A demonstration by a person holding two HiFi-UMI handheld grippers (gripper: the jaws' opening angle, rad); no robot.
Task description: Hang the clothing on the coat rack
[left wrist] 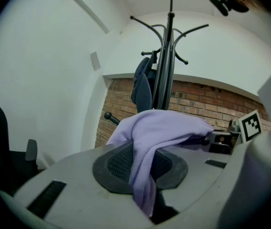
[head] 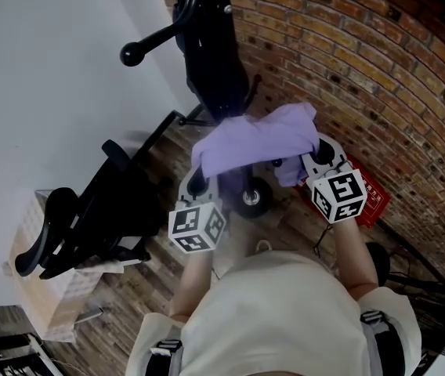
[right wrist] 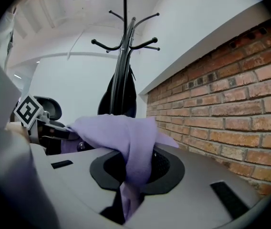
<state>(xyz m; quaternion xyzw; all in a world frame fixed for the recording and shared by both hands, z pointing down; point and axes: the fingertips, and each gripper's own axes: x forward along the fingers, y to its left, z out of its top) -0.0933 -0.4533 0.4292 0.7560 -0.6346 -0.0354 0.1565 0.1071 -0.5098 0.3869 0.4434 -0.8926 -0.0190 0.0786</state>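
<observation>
A lilac garment (head: 258,135) is stretched between my two grippers in front of the black coat rack (head: 211,49). My left gripper (head: 199,180) is shut on one edge of the garment (left wrist: 147,142), which drapes over its pads. My right gripper (head: 316,157) is shut on the other edge of the garment (right wrist: 130,147). The coat rack (left wrist: 166,66) rises just ahead, its curved hooks up high, with a dark garment (left wrist: 142,87) hanging on its pole. In the right gripper view the coat rack (right wrist: 124,46) stands ahead with the dark garment (right wrist: 121,97) on it.
A red brick wall (head: 363,77) runs along the right and a white wall (head: 42,69) along the left. A black office chair (head: 89,218) stands at the left over a light wooden box (head: 38,288). A red flat object (head: 373,198) lies on the wooden floor by the wall.
</observation>
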